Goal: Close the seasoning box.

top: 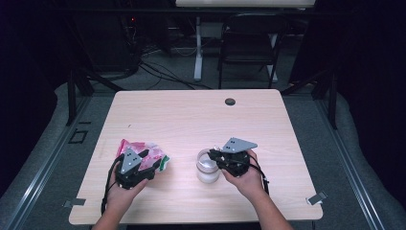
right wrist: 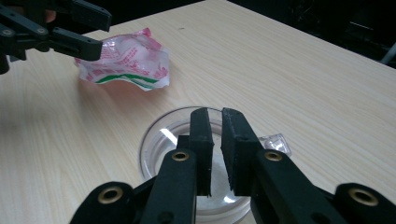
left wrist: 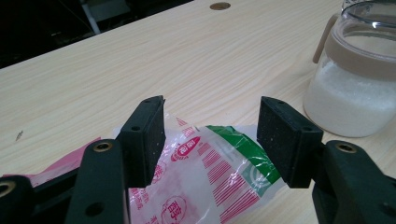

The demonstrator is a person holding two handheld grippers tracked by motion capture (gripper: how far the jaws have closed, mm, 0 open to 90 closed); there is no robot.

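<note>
Two grippers over bag and jar on wooden table.
Left gripper jaws stood apart over the red-and-white plastic bag, pads not pressing. Right gripper jaws nearly together, a slim gap, above the lidded jar of white granules.

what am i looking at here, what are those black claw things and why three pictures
A person sits at a pale wooden table holding a black two-jaw gripper in each hand. One camera looks down from above; the other two ride on the grippers. The left gripper stands open over a crumpled red, white and green plastic packet, its pads not pressing it. The right gripper hovers over a clear lidded jar of white grains, a narrow gap between its jaws and nothing gripped.
</note>
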